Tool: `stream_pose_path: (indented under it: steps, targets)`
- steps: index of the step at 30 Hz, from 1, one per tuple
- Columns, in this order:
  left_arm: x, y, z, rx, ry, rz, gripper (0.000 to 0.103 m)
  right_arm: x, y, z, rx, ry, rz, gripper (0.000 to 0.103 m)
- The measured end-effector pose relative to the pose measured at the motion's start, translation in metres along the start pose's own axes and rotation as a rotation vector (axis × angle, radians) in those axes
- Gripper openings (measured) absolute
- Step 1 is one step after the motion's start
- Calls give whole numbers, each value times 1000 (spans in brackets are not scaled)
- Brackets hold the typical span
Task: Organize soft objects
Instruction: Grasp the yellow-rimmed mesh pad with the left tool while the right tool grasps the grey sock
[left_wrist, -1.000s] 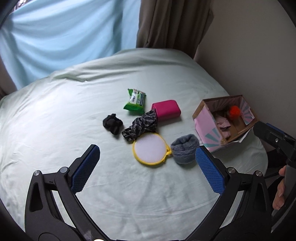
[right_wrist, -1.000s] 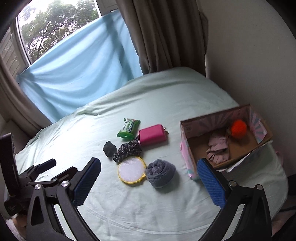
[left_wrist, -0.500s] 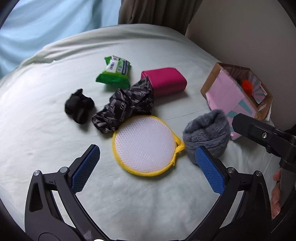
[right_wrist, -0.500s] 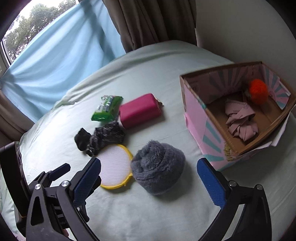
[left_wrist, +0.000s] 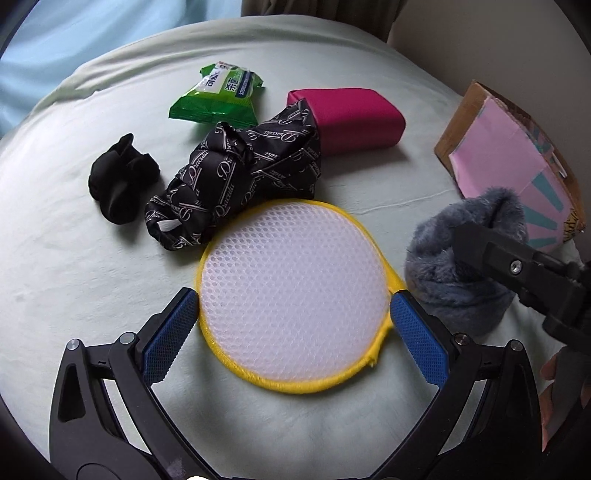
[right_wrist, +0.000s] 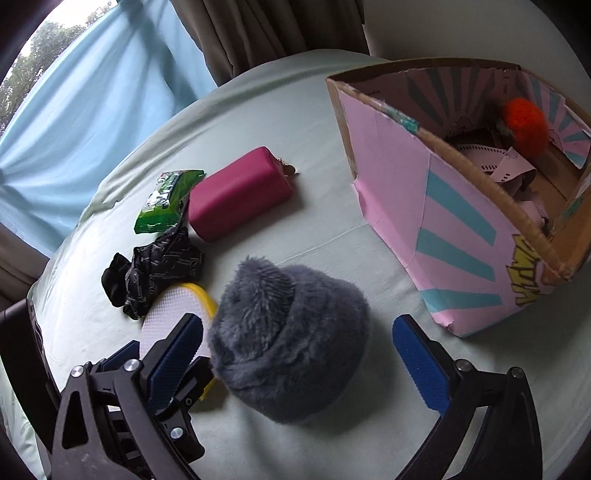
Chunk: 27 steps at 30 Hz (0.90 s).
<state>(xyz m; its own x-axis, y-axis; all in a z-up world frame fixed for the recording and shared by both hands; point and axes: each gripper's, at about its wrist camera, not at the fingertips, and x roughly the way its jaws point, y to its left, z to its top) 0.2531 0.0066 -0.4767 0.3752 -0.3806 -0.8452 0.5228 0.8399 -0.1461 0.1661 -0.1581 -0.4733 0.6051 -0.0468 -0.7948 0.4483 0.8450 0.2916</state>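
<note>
Both grippers have dropped low. Left gripper (left_wrist: 291, 314) gapes around the mesh pouch (left_wrist: 291, 288); right gripper (right_wrist: 297, 350), jaws just narrowing, brackets the grey furry hat (right_wrist: 290, 339) untouched. It's light, squashy; I'd pinch its folded rim.

Soft daylight from the window (right_wrist: 44, 48) upper left of me. Shadows faint; my views sharp. Edges bow, corners black.

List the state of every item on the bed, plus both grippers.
Left gripper: open, straddling the mesh disc.
Right gripper: open, jaws just closing around the grey hat.
Grey fuzzy hat: slumped, on the sheet.
Yellow-rimmed mesh disc: flat.
Cardboard box: open-topped, holding an orange pompom.
Printed black cloth: crumpled.
Pink pouch: closed.
Green wipes pack: sealed.
</note>
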Motion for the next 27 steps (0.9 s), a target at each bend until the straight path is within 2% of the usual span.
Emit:
stream_pose_path:
  steps: [5,8,10,14,16,19,22,27]
  targets:
    - [11,-3,1,14,23,37,102,14,1,1,-12,28,19,87]
    - [12,-8,0,44,18,51,98,22,2,0,-23,46,31,80]
    - [12,-11,0,66,13,56,91,26,4,0,-26,55,51,71]
    - [10,-14,2,86,17,58,76,28,11,0,-61,55,52,64]
    - [7,-17,4,98,18,53,57,26,12,1,-62,53,57,61]
    - [5,-24,7,117,26,35,39,22,11,0,-61,52,62,58]
    - [2,-33,7,128,29,29,34,16,13,1,-66,46,65,58]
    - [-14,-38,6,108,19,24,34,3,14,3,-69,33,76,58]
